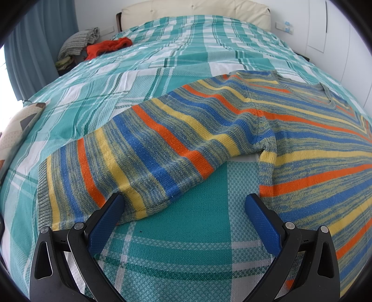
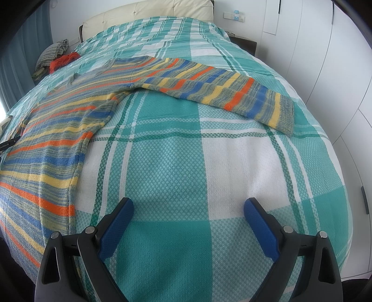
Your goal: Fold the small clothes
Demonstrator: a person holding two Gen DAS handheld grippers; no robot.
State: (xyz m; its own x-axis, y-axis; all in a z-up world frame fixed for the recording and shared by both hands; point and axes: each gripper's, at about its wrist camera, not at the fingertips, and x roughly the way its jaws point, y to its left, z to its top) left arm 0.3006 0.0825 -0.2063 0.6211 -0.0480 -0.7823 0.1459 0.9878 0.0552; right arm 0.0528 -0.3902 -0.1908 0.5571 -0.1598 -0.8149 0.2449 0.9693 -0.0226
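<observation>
A striped knit sweater (image 1: pixel 302 139) in blue, orange, yellow and grey lies flat on a teal plaid bedspread (image 1: pixel 181 244). Its left sleeve (image 1: pixel 139 162) stretches toward the lower left, cuff at the far left. My left gripper (image 1: pixel 183 199) is open, low over the bedspread between sleeve and body, its left fingertip touching the sleeve's lower edge. In the right wrist view the sweater (image 2: pixel 58 130) fills the left side and its right sleeve (image 2: pixel 220 90) reaches right to a ribbed cuff (image 2: pixel 284 113). My right gripper (image 2: pixel 188 204) is open over bare bedspread (image 2: pixel 186 162), holding nothing.
A cream headboard (image 1: pixel 195 11) stands at the far end of the bed. A red garment (image 1: pixel 107 46) and a grey checked cloth (image 1: pixel 79 41) lie at the far left by a blue curtain (image 1: pixel 34 46). White wardrobe doors (image 2: pixel 325 58) line the right side. A patterned cushion (image 1: pixel 16 130) sits at left.
</observation>
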